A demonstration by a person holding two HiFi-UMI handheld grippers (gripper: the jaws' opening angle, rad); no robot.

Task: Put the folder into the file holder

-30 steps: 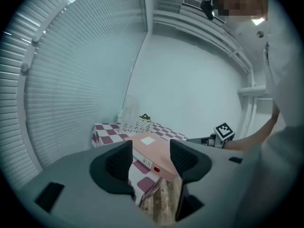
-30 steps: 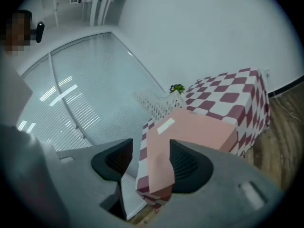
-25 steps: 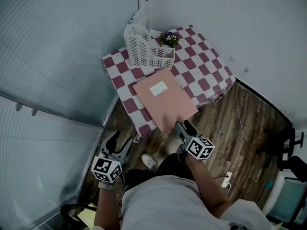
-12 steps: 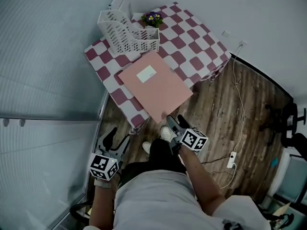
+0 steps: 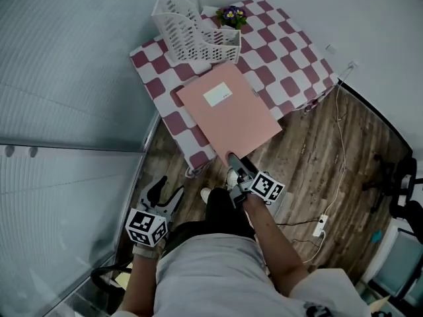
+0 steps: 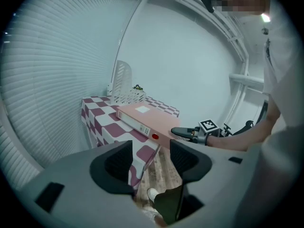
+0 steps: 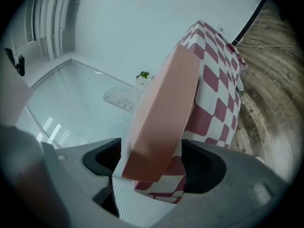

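A pink folder (image 5: 228,114) lies flat on the checkered table (image 5: 291,65), with its near corner hanging past the table's front edge. The white file holder (image 5: 192,35) stands at the table's far left, just beyond the folder. My right gripper (image 5: 232,158) is at the overhanging corner. In the right gripper view the folder's spine (image 7: 164,113) runs between the jaws, which are opening, and a gap shows beside it. My left gripper (image 5: 165,191) hangs low beside the person's body, open and empty. In its own view the folder (image 6: 145,118) is ahead.
A small pot of flowers (image 5: 231,15) stands behind the file holder. Ribbed blinds and a glass wall close in the left side. On the wooden floor to the right lie a cable and a power strip (image 5: 319,226). An office chair (image 5: 396,183) stands at the far right.
The folder stays on the table with my right gripper at its near corner. The head camera has shifted, so the table sits a little differently in the frame. The left gripper stays low.
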